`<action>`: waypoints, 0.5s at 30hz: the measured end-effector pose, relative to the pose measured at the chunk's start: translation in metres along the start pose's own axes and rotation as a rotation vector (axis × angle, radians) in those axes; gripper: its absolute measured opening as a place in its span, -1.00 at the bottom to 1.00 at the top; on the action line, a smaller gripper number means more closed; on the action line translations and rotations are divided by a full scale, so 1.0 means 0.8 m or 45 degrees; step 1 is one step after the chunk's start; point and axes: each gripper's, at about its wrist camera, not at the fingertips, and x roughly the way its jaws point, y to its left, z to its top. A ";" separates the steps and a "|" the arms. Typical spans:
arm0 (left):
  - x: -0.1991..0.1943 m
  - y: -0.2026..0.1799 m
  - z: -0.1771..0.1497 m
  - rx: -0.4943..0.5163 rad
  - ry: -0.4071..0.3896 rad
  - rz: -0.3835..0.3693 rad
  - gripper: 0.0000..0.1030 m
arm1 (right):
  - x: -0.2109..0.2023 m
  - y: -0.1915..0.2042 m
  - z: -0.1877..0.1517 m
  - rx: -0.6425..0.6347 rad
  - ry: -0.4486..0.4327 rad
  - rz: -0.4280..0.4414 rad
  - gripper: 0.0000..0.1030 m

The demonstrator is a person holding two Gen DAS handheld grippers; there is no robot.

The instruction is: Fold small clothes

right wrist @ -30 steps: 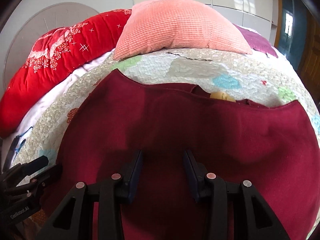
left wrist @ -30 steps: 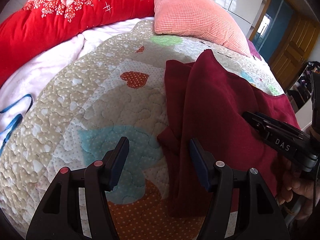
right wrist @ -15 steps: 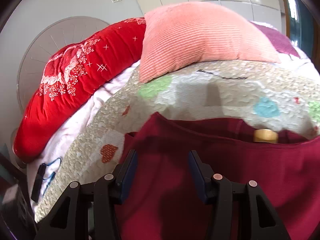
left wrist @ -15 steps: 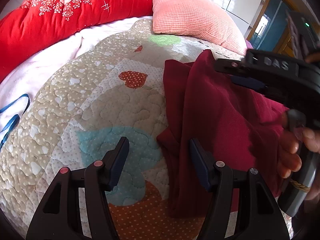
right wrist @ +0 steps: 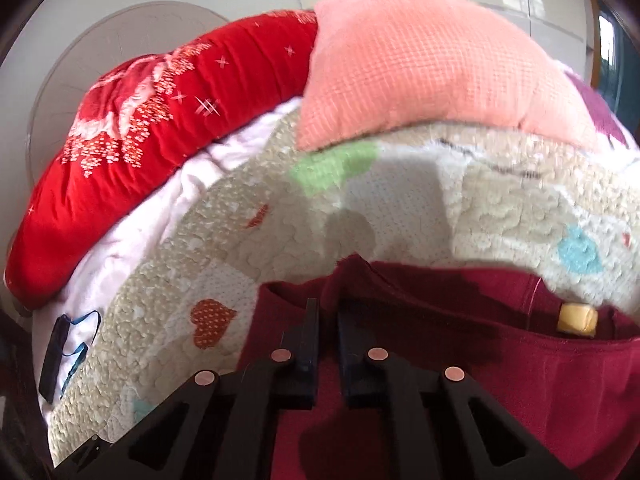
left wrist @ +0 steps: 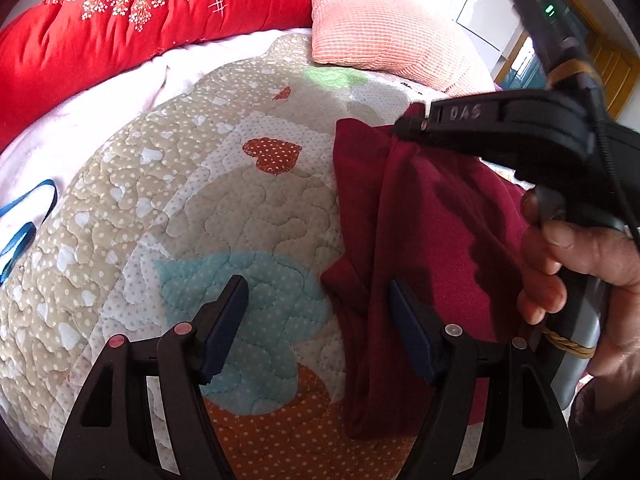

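Maroon garment [left wrist: 432,216] lies on the quilt [left wrist: 224,208], below the pink pillow [left wrist: 384,36]. My right tongs [right wrist: 325,334] are clenched on its far corner — left tongs [left wrist: 316,312] released, straddling its near edge. I'd pinch that edge, then carry both corners across evenly.

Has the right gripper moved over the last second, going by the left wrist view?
Yes. The right gripper has gone up and away across the maroon garment, toward the pink pillow, and now pinches the garment's far edge.
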 end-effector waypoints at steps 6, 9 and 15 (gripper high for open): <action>0.002 0.000 -0.001 -0.007 -0.002 -0.011 0.41 | 0.038 0.002 -0.006 0.030 0.058 0.049 -0.84; 0.002 0.002 0.000 -0.015 0.005 -0.025 0.41 | 0.020 -0.004 -0.013 0.090 0.034 0.140 -0.43; -0.003 0.007 0.003 -0.043 0.013 -0.062 0.40 | -0.089 -0.042 -0.059 0.089 -0.129 0.095 -0.26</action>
